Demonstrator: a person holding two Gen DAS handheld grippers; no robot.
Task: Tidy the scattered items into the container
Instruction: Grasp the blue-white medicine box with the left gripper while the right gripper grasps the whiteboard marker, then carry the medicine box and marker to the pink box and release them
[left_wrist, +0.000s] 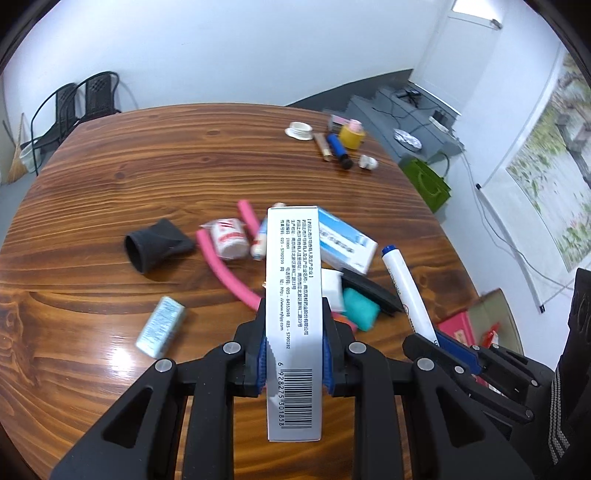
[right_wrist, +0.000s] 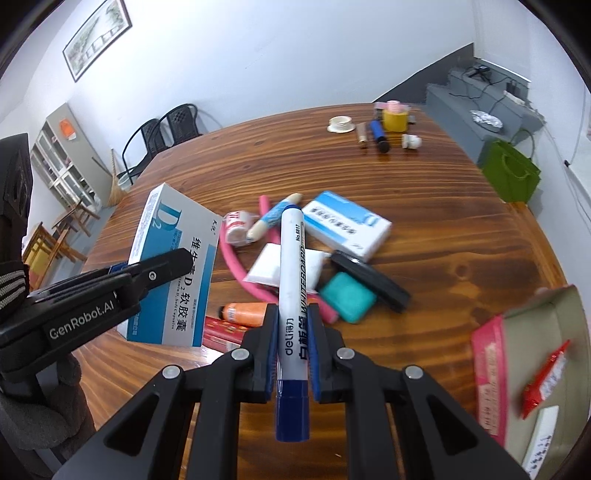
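Clamping a white and blue box (left_wrist: 293, 295) by its narrow sides, the left gripper (left_wrist: 294, 321) has the carton running lengthwise between its fingers (left_wrist: 258, 332), barcode end back toward the camera and the far end jutting well past the tips. The right gripper (right_wrist: 293, 321) is closed on a marker (right_wrist: 291, 280), which lies along the line of the fingers with its blue cap behind the pads and its barrel reaching forward beyond them. Both loads hang clear above the table (left_wrist: 92, 229). Past the fingertips lies the clutter: a pink tube (left_wrist: 218, 266), a second box (right_wrist: 347, 223), a teal block (right_wrist: 347, 297). The container (right_wrist: 535, 354) sits beside the right gripper's right finger, near the table edge.
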